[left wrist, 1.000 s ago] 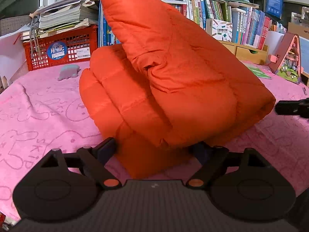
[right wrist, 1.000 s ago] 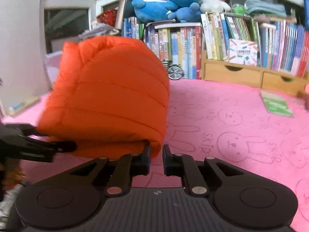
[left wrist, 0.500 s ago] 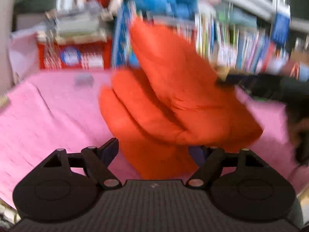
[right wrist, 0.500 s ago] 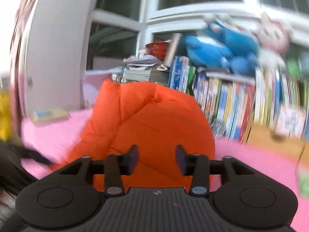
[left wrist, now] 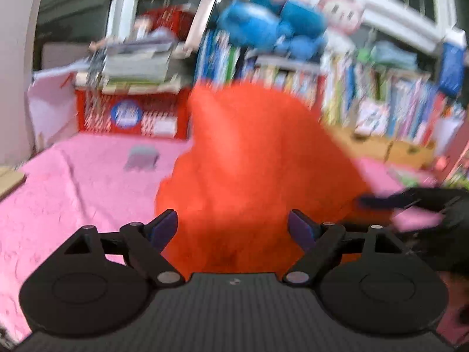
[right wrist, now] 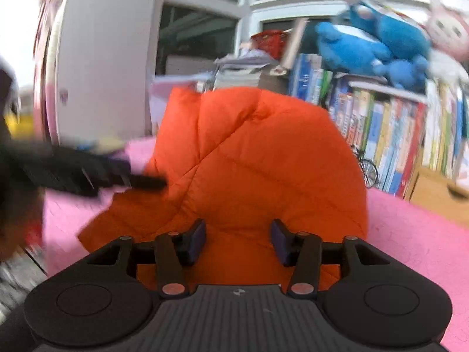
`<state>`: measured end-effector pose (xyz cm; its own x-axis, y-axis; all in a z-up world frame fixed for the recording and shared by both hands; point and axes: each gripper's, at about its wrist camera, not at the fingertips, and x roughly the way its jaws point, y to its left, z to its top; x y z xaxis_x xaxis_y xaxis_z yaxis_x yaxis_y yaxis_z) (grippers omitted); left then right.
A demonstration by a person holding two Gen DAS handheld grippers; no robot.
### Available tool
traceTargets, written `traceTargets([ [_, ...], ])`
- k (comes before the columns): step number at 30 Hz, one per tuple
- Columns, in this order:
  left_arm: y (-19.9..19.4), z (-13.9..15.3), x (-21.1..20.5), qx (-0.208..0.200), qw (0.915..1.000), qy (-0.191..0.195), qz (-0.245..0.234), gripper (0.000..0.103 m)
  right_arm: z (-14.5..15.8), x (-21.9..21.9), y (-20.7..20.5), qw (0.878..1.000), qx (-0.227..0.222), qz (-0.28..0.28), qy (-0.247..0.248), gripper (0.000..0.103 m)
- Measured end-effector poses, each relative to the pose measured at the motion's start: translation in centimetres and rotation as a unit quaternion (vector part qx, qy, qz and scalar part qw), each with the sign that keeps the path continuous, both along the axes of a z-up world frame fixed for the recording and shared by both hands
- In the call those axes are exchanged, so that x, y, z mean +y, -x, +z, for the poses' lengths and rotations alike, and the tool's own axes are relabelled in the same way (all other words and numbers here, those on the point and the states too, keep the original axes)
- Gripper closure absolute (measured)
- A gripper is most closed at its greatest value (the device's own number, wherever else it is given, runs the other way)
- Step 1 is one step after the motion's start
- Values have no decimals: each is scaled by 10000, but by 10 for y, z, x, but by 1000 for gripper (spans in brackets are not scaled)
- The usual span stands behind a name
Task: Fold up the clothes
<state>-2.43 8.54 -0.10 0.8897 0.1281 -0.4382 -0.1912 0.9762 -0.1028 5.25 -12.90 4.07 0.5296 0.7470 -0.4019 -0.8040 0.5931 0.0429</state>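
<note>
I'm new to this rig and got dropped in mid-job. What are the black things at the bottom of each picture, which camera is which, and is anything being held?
No robot arm here: a person holds a two-finger gripper in each hand, each with a fisheye camera looking along its fingers. One picture is from the left gripper, the other from the right gripper; the black shapes at the bottom are each gripper's own body and fingers. Both stand open, holding nothing. Ahead of both lies an orange puffer jacket, bundled up on a pink blanket. In the right view the left gripper shows as a blurred dark shape at the jacket's edge. Behind are a red basket, books and blue plush toys. The left view is motion-blurred.
</note>
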Motion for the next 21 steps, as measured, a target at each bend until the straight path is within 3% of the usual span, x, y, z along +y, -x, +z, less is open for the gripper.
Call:
traceTargets([
  [2,2,-11,8,52,9998,189,1,18,0,-32,-14,9974,505,-263,-451,30],
  [4,5,-16,12,61,9996,278,8,16,-6,-62,-35,9861,1212,-643,-933,29],
  [5,5,-16,13,60,9996,293,4,16,-14,-75,-48,9751,1681,-798,-1202,28],
  [8,7,-18,15,62,9995,305,-13,16,-46,-98,-80,9268,3084,-765,-2001,18],
  [10,7,-19,17,74,9995,318,-30,15,-59,-98,-89,9056,3542,-543,-2271,14],
  [13,7,-18,20,90,9993,357,-12,14,-67,-79,-90,9004,3782,-318,-2127,14],
  [14,7,-18,21,92,9993,351,25,14,-68,-74,-88,8998,3823,-292,-2082,20],
  [17,8,-18,27,107,9993,317,156,14,-70,-60,-79,8978,3943,-217,-1949,54],
  [21,10,-18,38,118,9990,263,332,14,-70,-49,-49,8947,4107,114,-1754,61],
])
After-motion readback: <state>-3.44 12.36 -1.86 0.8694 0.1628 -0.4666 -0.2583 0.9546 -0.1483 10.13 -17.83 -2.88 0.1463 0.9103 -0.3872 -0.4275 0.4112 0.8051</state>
